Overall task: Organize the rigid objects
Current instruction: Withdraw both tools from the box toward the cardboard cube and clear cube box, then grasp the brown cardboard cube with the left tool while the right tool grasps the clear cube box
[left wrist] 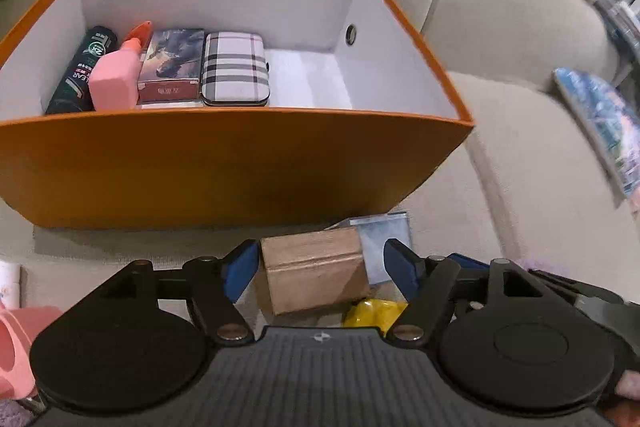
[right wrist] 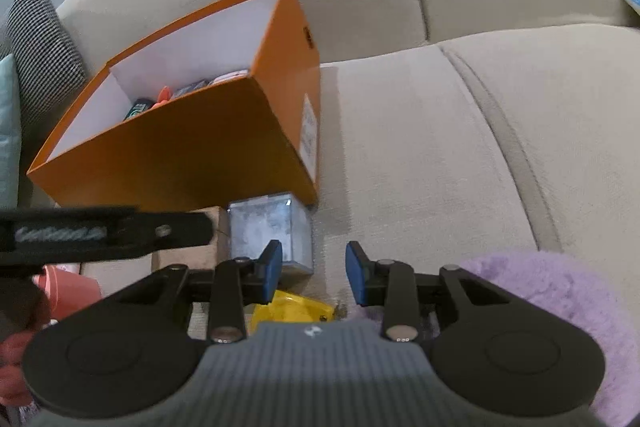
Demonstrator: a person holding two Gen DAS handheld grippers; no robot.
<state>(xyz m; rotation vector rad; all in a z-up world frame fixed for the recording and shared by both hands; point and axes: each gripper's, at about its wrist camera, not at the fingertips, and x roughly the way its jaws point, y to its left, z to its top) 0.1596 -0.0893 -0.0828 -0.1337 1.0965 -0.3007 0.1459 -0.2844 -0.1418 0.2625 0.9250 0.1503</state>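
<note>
my left gripper point(left wrist: 320, 269) sits with jaws apart around a plain brown block point(left wrist: 316, 273), one pad touching it. my right gripper point(right wrist: 314, 271) gapes over bare cushion. at twelve o'clock the orange box point(left wrist: 224, 163) holds four things: one can, one bottle, two cases.
</note>
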